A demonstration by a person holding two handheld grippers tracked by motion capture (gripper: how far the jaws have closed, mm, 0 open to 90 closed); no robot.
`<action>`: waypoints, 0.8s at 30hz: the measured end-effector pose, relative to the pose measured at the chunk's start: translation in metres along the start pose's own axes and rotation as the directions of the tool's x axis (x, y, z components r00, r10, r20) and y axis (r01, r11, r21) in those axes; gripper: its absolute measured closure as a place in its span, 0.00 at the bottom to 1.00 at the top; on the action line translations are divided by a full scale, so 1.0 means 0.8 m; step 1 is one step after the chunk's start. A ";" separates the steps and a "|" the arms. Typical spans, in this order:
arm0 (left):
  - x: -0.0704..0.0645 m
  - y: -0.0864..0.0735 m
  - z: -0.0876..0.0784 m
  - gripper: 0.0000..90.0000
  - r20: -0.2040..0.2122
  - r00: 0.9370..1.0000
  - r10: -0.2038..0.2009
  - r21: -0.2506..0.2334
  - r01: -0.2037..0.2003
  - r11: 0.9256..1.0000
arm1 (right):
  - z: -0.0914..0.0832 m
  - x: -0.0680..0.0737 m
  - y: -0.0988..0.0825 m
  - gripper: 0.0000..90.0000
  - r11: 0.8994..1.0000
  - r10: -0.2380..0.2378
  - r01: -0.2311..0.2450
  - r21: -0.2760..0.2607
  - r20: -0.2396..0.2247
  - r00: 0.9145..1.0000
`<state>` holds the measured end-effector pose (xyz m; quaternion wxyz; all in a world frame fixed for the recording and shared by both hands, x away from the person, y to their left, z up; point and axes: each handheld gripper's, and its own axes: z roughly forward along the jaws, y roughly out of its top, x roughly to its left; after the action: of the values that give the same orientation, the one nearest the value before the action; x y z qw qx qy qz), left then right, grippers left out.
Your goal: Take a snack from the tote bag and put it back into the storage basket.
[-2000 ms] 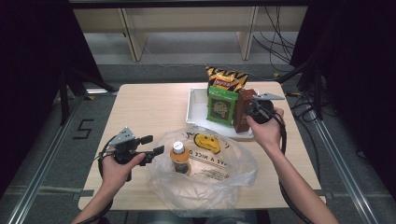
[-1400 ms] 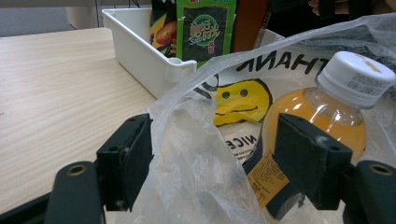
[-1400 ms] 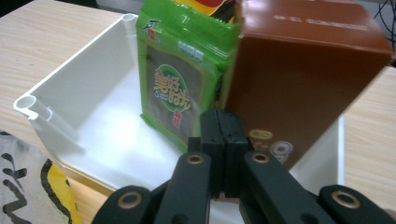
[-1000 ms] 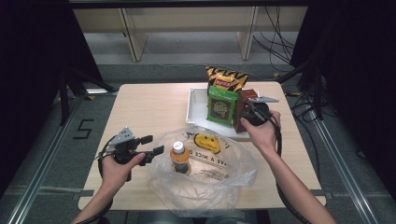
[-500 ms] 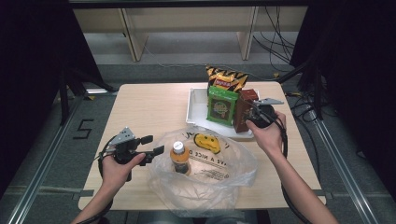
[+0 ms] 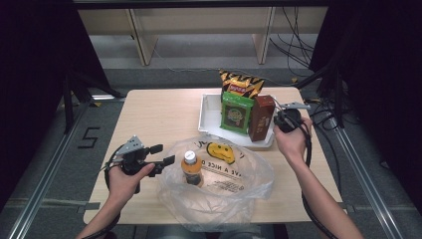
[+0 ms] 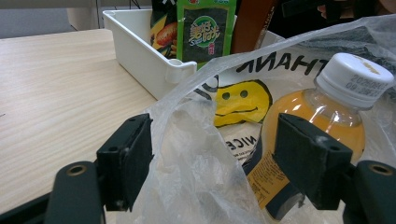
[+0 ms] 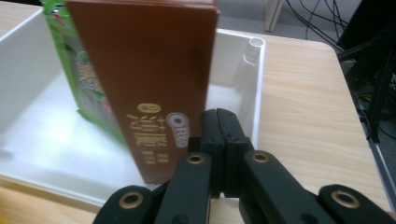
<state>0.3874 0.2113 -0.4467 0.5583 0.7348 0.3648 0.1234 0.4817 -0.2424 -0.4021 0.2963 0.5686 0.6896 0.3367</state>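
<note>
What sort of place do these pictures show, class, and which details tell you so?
Probably a lab or recording studio, not a home or shop. A small wooden table stands alone among dark curtains, loose cables run across the floor behind it, and a marking like a 5 is taped beside a floor rail.

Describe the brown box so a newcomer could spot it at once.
Find the white tray at the table's far right. Three packs stand in it; the brown box is the rightmost, beside the green pack, nearest the right gripper. It is the one rigid carton, with white lettering.
</note>
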 end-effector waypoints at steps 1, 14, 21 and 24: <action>0.000 0.000 0.000 0.31 -0.001 1.000 -0.001 -0.001 0.001 1.000 | -0.002 0.001 0.000 1.00 1.000 0.016 -0.016 0.025 -0.002 1.000; 0.000 0.000 0.000 0.31 -0.006 1.000 -0.003 0.004 0.003 1.000 | 0.009 -0.003 0.006 1.00 1.000 -0.012 0.012 0.012 0.021 1.000; -0.001 -0.001 0.001 0.31 -0.009 1.000 -0.010 0.005 0.010 1.000 | 0.012 -0.006 0.008 1.00 0.999 -0.049 0.049 -0.017 0.020 0.999; -0.001 -0.001 0.001 0.31 -0.009 1.000 -0.011 0.006 0.011 1.000 | 0.012 -0.007 0.009 1.00 0.997 -0.075 0.076 -0.015 0.018 0.997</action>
<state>0.3870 0.2102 -0.4473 0.5553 0.7339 0.3715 0.1227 0.4940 -0.2456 -0.4020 0.3194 0.5428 0.7052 0.3256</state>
